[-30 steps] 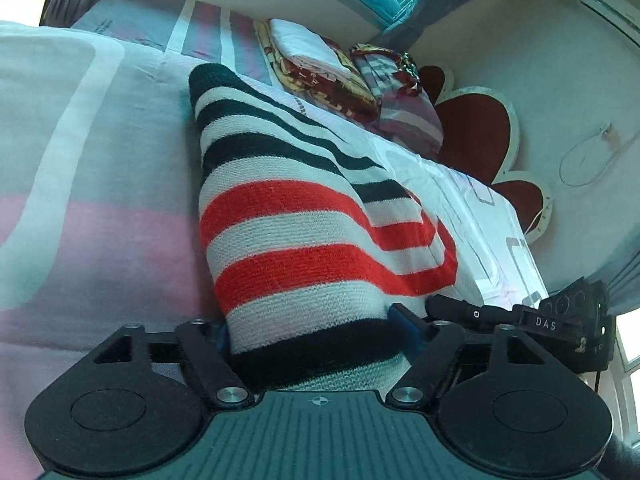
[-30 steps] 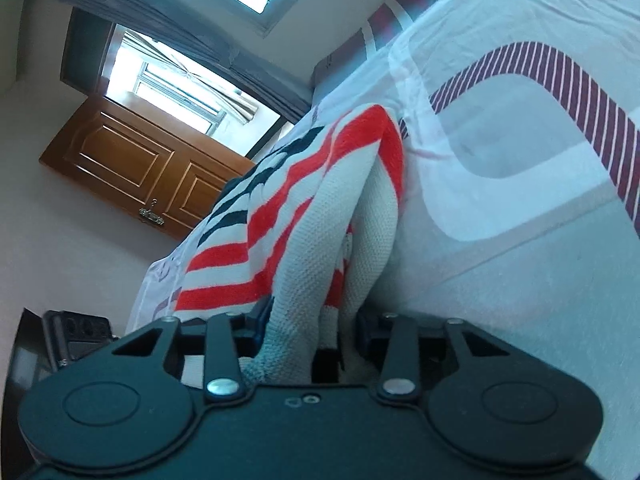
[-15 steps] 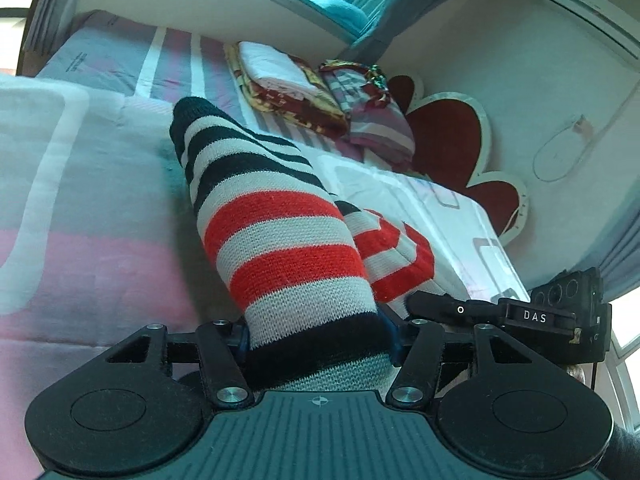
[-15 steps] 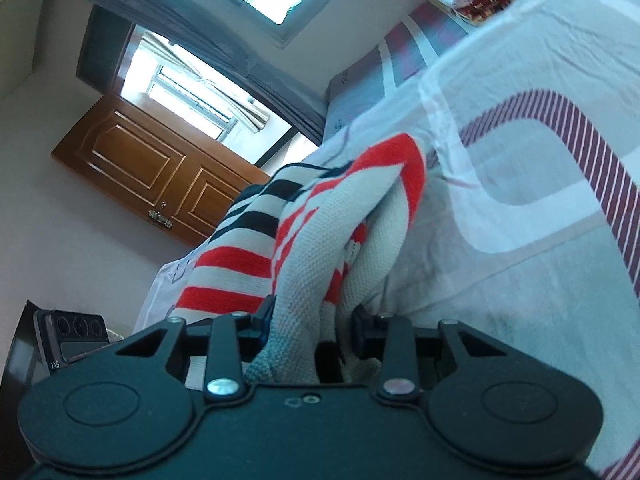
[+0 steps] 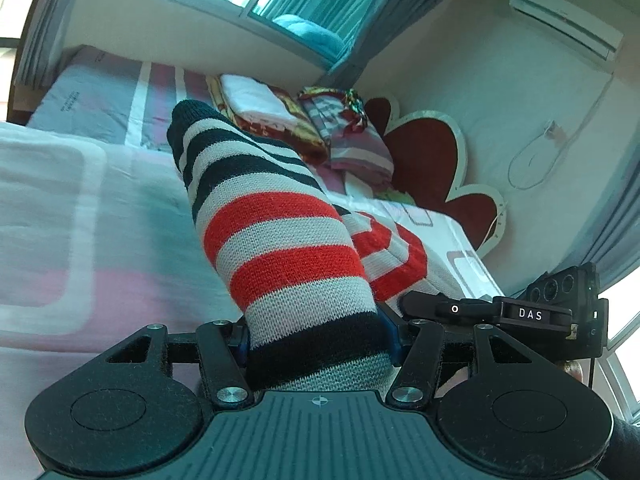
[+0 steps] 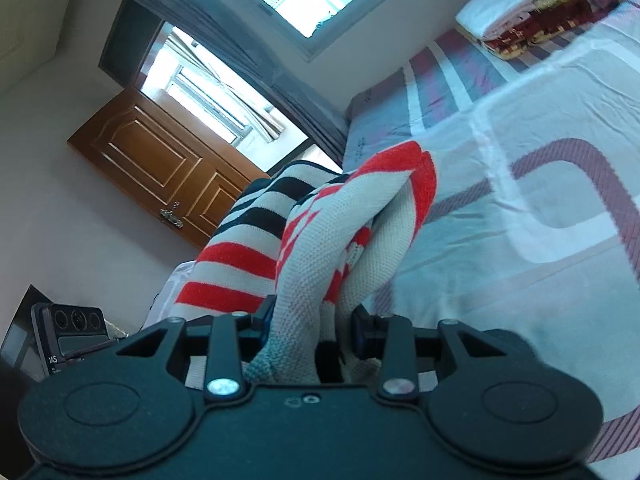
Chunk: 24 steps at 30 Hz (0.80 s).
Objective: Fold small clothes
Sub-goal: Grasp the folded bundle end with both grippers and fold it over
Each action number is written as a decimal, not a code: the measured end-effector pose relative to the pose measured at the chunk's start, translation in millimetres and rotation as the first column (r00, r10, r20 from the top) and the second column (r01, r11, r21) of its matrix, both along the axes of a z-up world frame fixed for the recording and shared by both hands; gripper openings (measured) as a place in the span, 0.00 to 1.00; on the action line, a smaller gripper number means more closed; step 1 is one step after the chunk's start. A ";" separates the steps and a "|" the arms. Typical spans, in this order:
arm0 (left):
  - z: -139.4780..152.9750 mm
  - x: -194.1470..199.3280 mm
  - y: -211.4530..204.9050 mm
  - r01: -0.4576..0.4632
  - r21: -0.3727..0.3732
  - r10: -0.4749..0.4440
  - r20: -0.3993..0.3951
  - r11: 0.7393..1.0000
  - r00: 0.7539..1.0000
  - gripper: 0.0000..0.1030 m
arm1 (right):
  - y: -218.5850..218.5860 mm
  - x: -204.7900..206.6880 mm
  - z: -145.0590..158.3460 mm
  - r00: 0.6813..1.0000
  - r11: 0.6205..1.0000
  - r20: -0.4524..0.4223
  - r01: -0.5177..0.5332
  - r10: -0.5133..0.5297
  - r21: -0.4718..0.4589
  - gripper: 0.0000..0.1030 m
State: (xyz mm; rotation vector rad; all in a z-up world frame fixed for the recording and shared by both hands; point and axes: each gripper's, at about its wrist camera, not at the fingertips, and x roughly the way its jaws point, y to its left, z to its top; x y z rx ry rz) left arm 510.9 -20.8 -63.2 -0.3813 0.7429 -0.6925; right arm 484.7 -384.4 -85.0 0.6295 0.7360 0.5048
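The left gripper (image 5: 316, 340) is pinching the black-banded end of a striped knit sweater (image 5: 280, 248), its two fingers pressed against the cloth from either side. From that grip the sweater runs forward and away, a thick roll of grey, red and black bands raised above the bed (image 5: 80, 208), with a second fold of red and grey lying just to the right of the roll. The right gripper (image 6: 312, 332) is clamped on a bunched grey and red edge of the same sweater (image 6: 320, 240), the cloth filling the gap between its fingers. Ahead of the right gripper the cloth hangs in loose folds, the black-striped part to the left and the red-trimmed edge arching over to the right, above the patterned bedsheet. In the left wrist view the right gripper's body (image 5: 520, 314) sits just to the right, close to the left fingers. Far ahead of the left gripper, a stack of folded blankets (image 5: 280, 120) lies at the head of the bed, beside a red headboard (image 5: 424, 152). Ahead and left of the right gripper stands a wooden door (image 6: 160, 168).
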 end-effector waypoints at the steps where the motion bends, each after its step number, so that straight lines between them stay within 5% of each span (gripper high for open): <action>1: 3.2 -2.9 12.4 -0.008 -0.002 0.008 0.004 1.000 1.000 0.56 | 6.8 0.3 2.2 1.000 1.000 0.004 -0.005 0.005 -0.003 0.34; 12: -2.8 -30.7 181.1 -0.156 -0.007 0.156 -0.010 0.988 0.988 0.56 | 144.1 25.7 4.6 0.990 0.990 0.010 -0.143 0.143 -0.002 0.34; 24: -80.3 -62.7 323.0 -0.314 -0.023 0.309 -0.119 0.949 0.944 0.56 | 296.1 46.4 -42.7 0.951 0.956 -0.097 -0.293 0.293 0.019 0.34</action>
